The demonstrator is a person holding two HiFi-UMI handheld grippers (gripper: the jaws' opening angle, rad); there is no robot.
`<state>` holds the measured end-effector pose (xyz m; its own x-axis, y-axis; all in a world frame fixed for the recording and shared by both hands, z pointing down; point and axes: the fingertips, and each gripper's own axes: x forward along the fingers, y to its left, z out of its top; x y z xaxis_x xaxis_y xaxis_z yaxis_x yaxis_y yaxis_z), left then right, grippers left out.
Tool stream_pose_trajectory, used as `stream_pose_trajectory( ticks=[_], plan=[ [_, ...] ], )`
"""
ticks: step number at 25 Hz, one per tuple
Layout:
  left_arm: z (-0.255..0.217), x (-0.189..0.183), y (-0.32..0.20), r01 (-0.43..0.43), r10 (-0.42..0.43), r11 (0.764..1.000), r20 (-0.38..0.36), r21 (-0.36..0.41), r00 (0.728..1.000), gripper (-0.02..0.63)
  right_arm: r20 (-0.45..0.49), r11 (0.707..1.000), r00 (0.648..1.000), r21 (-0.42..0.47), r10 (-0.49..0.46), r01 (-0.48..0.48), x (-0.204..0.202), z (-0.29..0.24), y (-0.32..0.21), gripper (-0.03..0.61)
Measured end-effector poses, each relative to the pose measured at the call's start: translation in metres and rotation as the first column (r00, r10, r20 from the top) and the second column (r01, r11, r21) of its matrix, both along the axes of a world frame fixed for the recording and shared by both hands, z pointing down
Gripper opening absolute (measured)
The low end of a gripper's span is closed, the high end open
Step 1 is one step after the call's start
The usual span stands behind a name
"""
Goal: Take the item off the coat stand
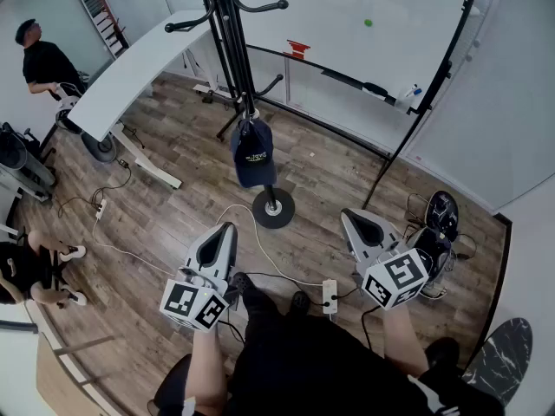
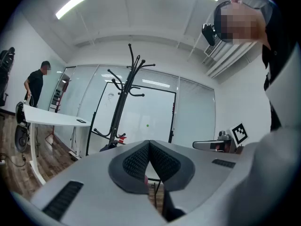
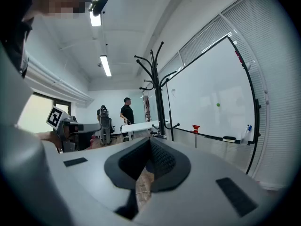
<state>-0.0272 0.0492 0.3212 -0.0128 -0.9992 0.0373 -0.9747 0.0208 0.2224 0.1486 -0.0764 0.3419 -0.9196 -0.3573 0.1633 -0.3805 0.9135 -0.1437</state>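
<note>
The cap [image 1: 253, 152] is hung on the stand [image 1: 229, 50] at frame centre. The left gripper [image 1: 225, 230] and right gripper [image 1: 351, 219], at lower centre, are closed with nothing gripped.

The coat stand [image 1: 227, 33] loses its upper hooks to the head view's top edge, and the white print on the dark cap [image 1: 253, 152] hanging from it is too small to read. A seated person [image 1: 35, 271] is cut by the left edge. In the left gripper view, the body of the left gripper [image 2: 149, 144] hides most of the stand's lower part
</note>
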Motion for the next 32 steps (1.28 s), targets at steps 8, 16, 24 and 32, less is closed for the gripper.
stream_pose_trajectory(
  ticks=[8, 16, 24, 32],
  plan=[
    [0.014, 0.002, -0.004, 0.001, -0.001, 1.000, -0.017, -0.020, 1.000, 0.014, 0.001, 0.999, 0.999, 0.005, -0.050, 0.050, -0.015, 0.004, 0.007, 0.031],
    [0.022, 0.003, -0.007, -0.014, 0.013, 0.999, -0.032, -0.044, 0.999, 0.015, -0.005, 0.996, 0.996, 0.017, -0.086, 0.086, -0.028, 0.010, 0.015, 0.031],
    [0.031, -0.001, -0.002, -0.018, 0.016, 0.997, -0.024, -0.071, 1.000, 0.015, -0.027, 0.995, 0.995, -0.029, -0.099, 0.098, -0.048, 0.027, 0.022, 0.031],
    [0.043, -0.041, 0.001, -0.038, 0.033, 0.996, -0.064, -0.087, 0.997, 0.015, -0.045, 0.992, 0.995, -0.094, -0.085, 0.080, -0.091, 0.036, 0.032, 0.031]
  ],
)
